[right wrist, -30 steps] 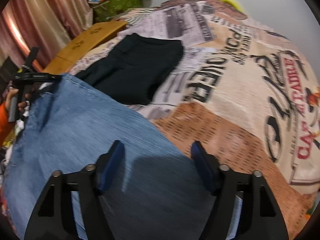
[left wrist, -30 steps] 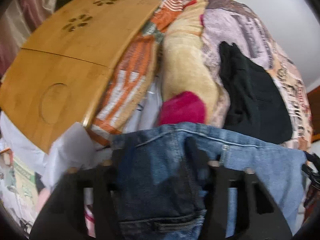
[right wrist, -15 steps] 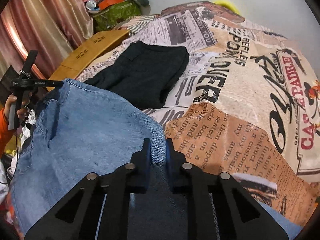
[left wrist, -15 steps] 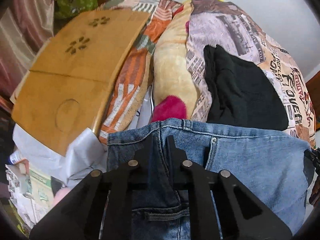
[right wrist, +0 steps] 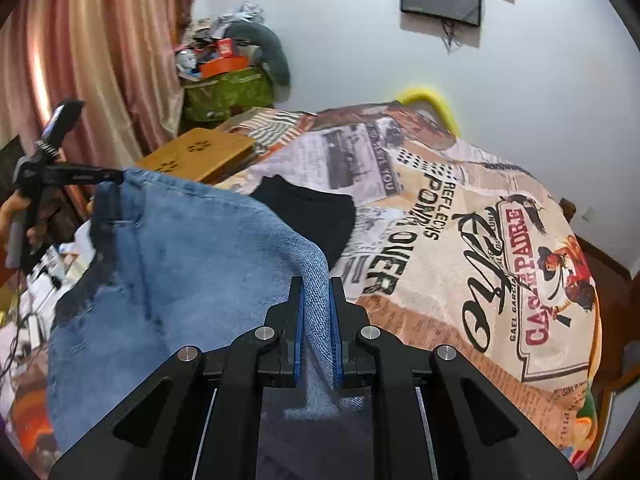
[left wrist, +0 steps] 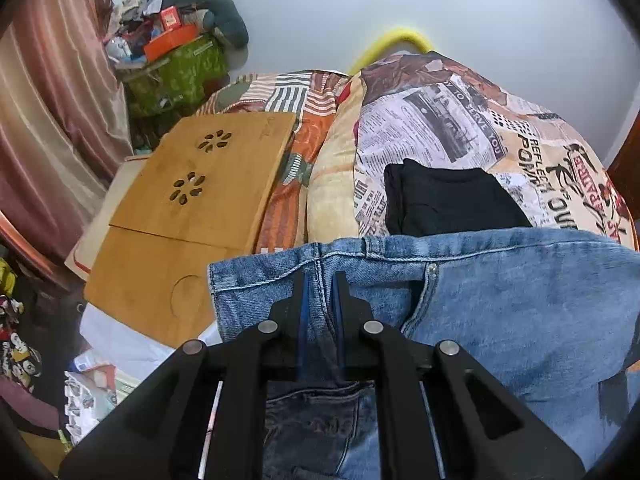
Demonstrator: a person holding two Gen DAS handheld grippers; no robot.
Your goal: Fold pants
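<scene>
Jeans [left wrist: 500, 304] in blue denim hang lifted above the near edge of the bed [right wrist: 460, 216], stretched between the two claws. Nearest, the left claw [left wrist: 320, 300] is clamped on the waistband beside a belt loop, its jaws having just closed onto the denim. The right claw [right wrist: 316, 304] pinches a fold of the fabric between its blue pads [right wrist: 297, 320]; its jaws too have just closed, with cloth between them. In the right wrist view the left claw's fingers show side-on at the waistband's far left end, a hand [right wrist: 12, 208] holding the tool. Just beyond the jeans a folded black garment [left wrist: 448, 200] lies on the newspaper-print bedspread. Toward the bed's left edge a bamboo lap tray [left wrist: 192, 216] rests tilted. Farthest off, a green bag [right wrist: 228, 92] piled with clutter stands beside the pink curtain [right wrist: 100, 52].
</scene>
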